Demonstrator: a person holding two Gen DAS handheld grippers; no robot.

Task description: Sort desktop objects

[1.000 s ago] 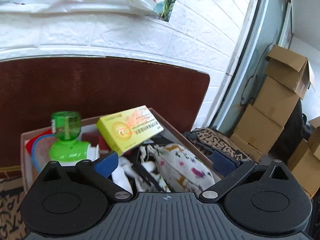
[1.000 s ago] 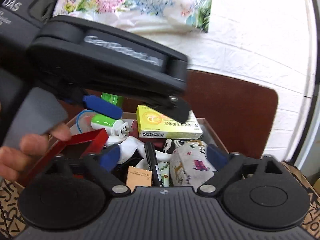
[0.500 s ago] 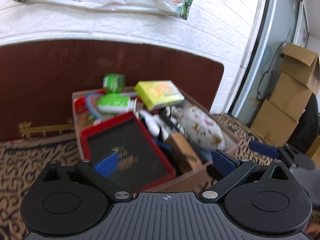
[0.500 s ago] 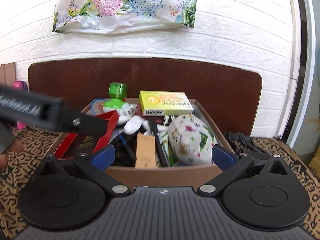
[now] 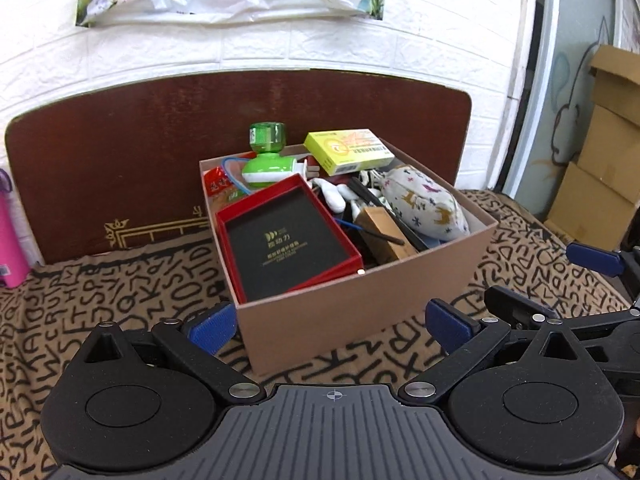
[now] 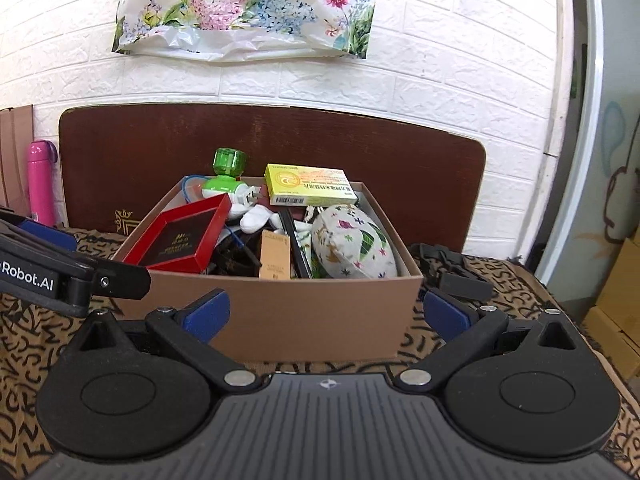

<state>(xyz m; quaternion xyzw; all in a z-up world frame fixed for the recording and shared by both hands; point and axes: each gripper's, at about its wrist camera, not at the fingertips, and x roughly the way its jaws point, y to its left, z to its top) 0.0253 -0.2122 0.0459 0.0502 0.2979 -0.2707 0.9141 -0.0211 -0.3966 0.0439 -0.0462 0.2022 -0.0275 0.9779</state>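
Note:
A brown cardboard box (image 5: 360, 308) (image 6: 320, 312) stands on the patterned cloth, full of objects. Inside lie a red and black flat case (image 5: 284, 236) (image 6: 184, 236), a yellow medicine box (image 5: 348, 150) (image 6: 310, 184), a green plug-in bottle (image 5: 266, 152) (image 6: 226, 178), a patterned cloth pouch (image 5: 424, 206) (image 6: 352, 242) and a small tan box (image 5: 382, 232) (image 6: 274, 254). My left gripper (image 5: 332, 324) is open and empty in front of the box. My right gripper (image 6: 324, 314) is open and empty, also in front of the box.
A dark brown board (image 5: 120, 160) leans on the white brick wall behind the box. A pink bottle (image 6: 40, 180) stands at the far left. Cardboard cartons (image 5: 600, 160) are stacked at the right. A black strap (image 6: 452, 268) lies right of the box.
Both grippers have pulled back from over the box to in front of it. The red and black case now lies in the box, released.

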